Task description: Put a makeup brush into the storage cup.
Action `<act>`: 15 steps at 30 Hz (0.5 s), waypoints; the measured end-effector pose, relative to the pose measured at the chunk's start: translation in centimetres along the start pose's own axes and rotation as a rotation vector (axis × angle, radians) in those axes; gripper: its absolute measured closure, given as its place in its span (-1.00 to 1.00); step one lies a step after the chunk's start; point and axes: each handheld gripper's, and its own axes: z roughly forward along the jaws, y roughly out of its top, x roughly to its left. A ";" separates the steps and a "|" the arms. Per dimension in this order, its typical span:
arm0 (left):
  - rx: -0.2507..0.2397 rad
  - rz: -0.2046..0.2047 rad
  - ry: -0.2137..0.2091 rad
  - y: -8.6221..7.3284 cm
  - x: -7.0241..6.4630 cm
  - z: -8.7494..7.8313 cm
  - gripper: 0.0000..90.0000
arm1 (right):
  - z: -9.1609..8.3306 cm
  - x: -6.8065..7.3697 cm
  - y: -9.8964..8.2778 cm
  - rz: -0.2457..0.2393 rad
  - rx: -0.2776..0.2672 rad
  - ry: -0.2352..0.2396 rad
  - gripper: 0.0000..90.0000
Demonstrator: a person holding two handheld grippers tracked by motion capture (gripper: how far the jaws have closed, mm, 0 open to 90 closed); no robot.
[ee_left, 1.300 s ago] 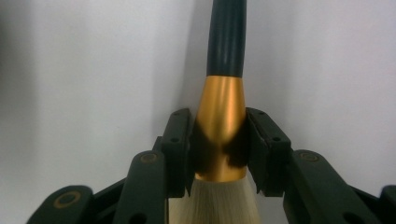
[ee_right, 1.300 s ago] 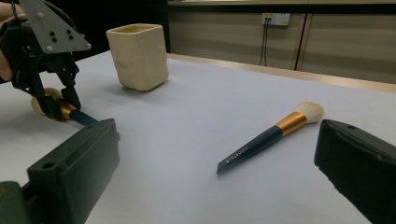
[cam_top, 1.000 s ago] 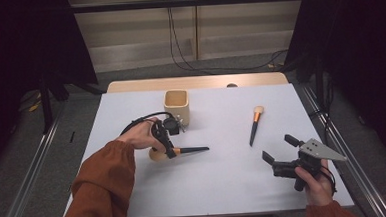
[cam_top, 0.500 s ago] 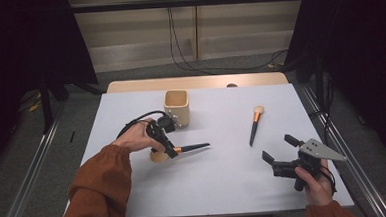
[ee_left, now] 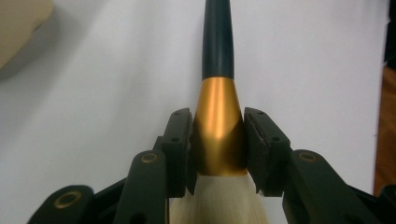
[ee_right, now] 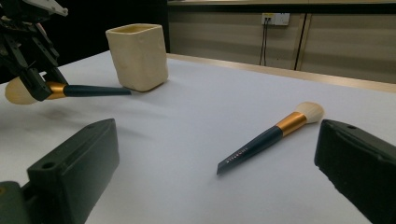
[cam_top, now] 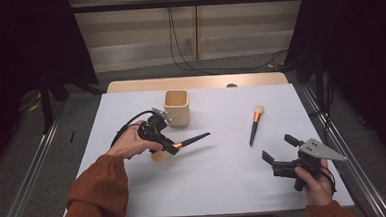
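Gold-ferruled brush [cam_top: 183, 142] clamped in left tool [cam_top: 169, 148] has lifted off the table; right tool [cam_top: 278, 153] wide

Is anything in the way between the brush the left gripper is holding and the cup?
Nothing visible is. The left gripper is shut on the brush at its gold collar, and the table between the brush and the cup looks bare. The other brush lies well off to the side.
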 end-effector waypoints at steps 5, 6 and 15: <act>-0.072 -0.012 0.019 -0.6 -0.3 -0.6 0.40 | 0.0 0.0 0.0 -0.004 0.000 0.000 -1.00; -0.099 -0.020 0.035 -0.8 -0.4 -0.6 0.41 | 0.0 0.0 0.0 -0.005 0.001 0.001 -1.00; -0.215 -0.034 0.094 -1.9 -0.9 -1.7 0.40 | 0.0 0.0 0.0 -0.001 -0.002 -0.001 -1.00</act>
